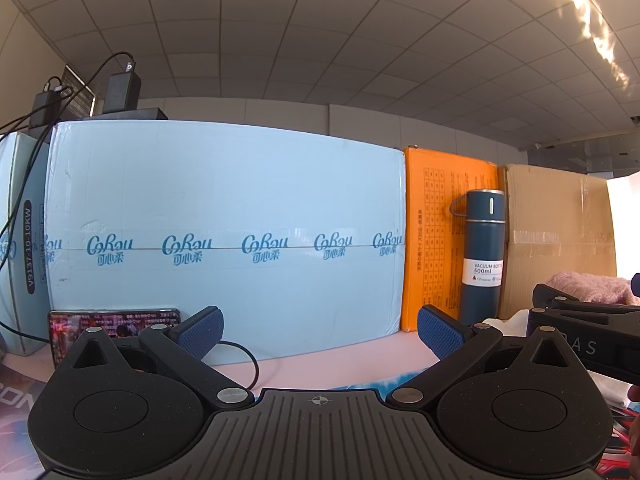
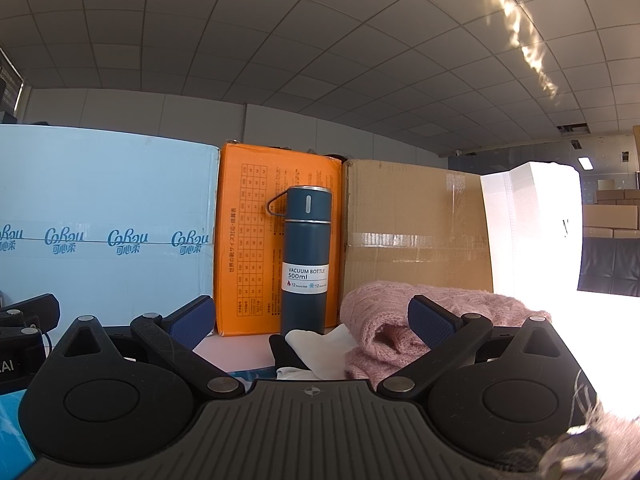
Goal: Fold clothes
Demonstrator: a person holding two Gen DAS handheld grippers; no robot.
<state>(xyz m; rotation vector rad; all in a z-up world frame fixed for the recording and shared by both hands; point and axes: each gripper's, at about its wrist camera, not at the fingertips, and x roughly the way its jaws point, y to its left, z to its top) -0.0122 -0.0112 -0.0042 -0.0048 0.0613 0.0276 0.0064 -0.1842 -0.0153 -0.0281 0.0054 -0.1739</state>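
Note:
A pink knitted garment [image 2: 400,320] lies bunched on the table ahead of my right gripper [image 2: 312,320], with a white cloth [image 2: 324,346] and a black item [image 2: 284,354] beside it. My right gripper is open and empty, its right finger in front of the pink knit. My left gripper [image 1: 320,330] is open and empty, facing the light blue box [image 1: 224,220]. The pink knit [image 1: 588,286] and white cloth [image 1: 516,318] show at the right in the left wrist view, behind the right gripper's body [image 1: 580,336].
A light blue box, an orange box [image 2: 276,240], a brown cardboard box [image 2: 416,236] and a white box [image 2: 528,220] line the back. A dark blue vacuum bottle [image 2: 306,260] stands before them. A phone [image 1: 112,322] with a cable leans at left.

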